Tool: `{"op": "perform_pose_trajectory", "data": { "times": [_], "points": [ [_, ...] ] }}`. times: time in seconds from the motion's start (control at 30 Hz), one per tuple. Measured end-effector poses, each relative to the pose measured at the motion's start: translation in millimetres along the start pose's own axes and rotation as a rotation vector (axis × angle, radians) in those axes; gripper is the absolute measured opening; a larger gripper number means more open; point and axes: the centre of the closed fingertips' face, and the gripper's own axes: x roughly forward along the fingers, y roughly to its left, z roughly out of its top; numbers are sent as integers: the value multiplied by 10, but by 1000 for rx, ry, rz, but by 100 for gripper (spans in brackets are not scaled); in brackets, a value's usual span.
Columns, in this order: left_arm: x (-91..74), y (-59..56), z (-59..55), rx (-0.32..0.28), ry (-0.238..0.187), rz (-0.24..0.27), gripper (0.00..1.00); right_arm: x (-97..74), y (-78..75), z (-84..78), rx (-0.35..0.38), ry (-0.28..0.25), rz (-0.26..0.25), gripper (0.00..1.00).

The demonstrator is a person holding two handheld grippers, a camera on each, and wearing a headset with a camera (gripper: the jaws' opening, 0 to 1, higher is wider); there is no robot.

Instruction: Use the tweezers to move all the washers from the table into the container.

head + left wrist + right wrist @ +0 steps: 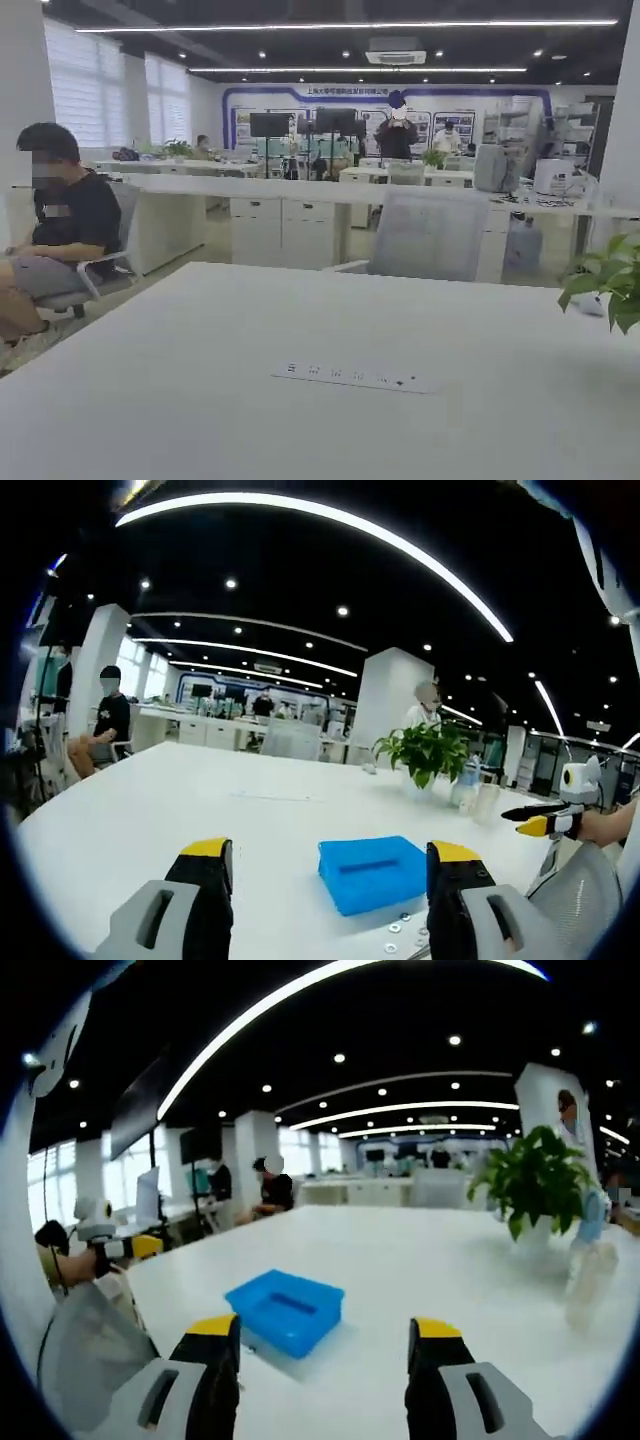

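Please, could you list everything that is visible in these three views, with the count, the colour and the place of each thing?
table: one, white, under everything.
container: one, blue, on the table ahead of both grippers.
washers: several, silvery, too small to count, on the table beside the container's near edge.
plant: one, green, on the table beyond the container.
bottle: one, clear, beside the plant.
socket panel: one, white, set in the table top.
office chair: one, grey, at the table's far side.
seated person: one, dark top, left of the table.
left gripper: one, grey, yellow tips, jaws wide apart.
right gripper: one, same colours, jaws wide apart.
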Motion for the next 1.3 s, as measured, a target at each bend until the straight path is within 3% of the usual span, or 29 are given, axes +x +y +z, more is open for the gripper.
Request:
{"op": "perform_pose_trajectory", "data": {
  "times": [0.2, 0.53, 1.3],
  "points": [
    [12, -47, -24, 9, 14, -21, 77, 5, -2, -12, -14, 12, -5, 62],
    [-2, -29, -16, 9, 12, -13, 77, 5, 9, -36, -18, 25, 4, 62],
    [5, -60, -62, 15, 32, -32, 75, -14, 0, -40, -4, 15, -1, 61]
  ]
}}
